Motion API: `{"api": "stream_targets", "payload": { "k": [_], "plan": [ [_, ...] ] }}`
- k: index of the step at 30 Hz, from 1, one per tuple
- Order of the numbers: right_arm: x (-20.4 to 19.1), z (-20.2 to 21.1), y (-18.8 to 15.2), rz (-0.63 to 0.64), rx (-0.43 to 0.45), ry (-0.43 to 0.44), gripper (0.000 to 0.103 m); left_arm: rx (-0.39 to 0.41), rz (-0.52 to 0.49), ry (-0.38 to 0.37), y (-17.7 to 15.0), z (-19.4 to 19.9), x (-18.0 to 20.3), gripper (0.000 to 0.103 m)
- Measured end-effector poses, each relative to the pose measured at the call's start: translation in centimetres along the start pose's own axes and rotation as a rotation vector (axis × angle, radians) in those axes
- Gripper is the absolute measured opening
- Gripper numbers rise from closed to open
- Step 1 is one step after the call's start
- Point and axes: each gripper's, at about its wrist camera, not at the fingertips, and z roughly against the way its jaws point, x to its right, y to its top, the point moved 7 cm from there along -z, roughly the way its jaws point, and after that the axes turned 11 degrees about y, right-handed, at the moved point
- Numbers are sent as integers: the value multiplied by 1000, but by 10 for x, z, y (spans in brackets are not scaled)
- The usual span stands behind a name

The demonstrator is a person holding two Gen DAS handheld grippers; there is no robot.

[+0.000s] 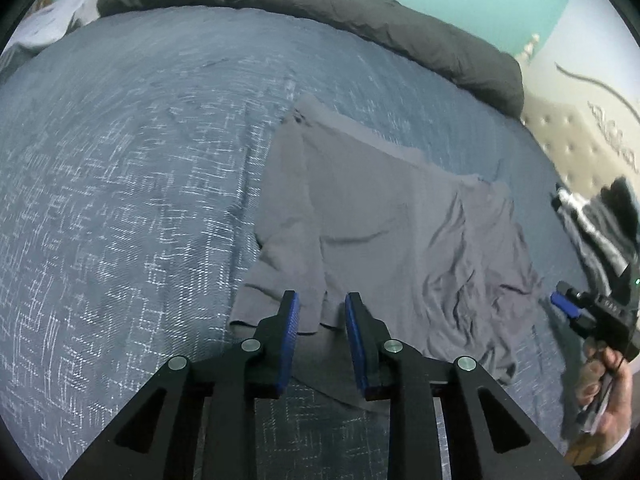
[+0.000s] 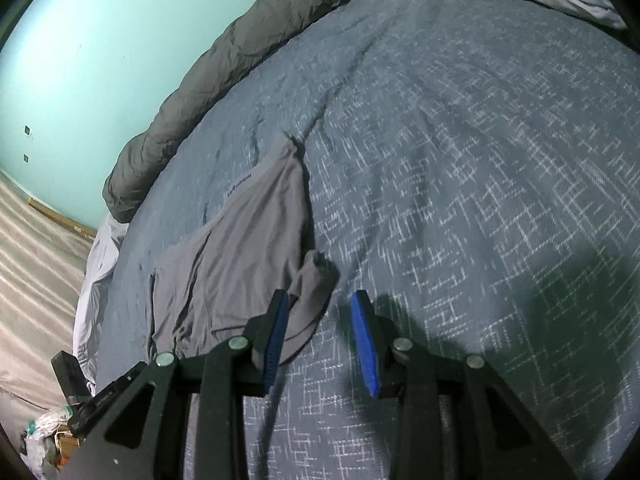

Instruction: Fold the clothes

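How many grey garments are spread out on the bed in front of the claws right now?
1: a grey shirt lying rumpled on the blue bedspread, ahead of both open claws. Other clothes sit at the bed's edges.

Both wrist views look down closely over the bed (image 1: 120, 200), sharing the grey garment (image 1: 380, 220).

the thin grey matt cloth garment (image 1: 384, 216) lies creased on the blue woven bedspread with rough white flecks (image 1: 120, 208). at twelve o'clock, a dark grey crinkled duvet (image 1: 320, 4) looks matt. the left gripper (image 1: 322, 312) has matt black plastic arms, ribbed blue pads (image 1: 290, 328) and shiny metal pins.
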Motion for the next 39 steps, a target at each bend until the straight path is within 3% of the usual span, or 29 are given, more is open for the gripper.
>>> {"api": "stream_targets", "payload": {
  "k": [6,8,10,19,30,39],
  "plan": [
    [0,-7,0,0,-9,-3,33,-16,-24,27,-2,-12,-2,23],
    [-1,-9,1,-1,-4,-7,33,-9,-16,22,0,-10,-5,11],
    [-1,-12,2,-3,-1,-8,33,5,-5,12,3,-6,-9,6],
    [4,-9,6,-13,24,-17,33,54,74,-50,10,14,-30,6],
    [8,-9,6,-16,27,-25,33,34,167,-126,10,14,-46,6],
    [6,-14,9,-18,22,-22,33,30,205,-126,9,13,-60,6]
  ]
}}
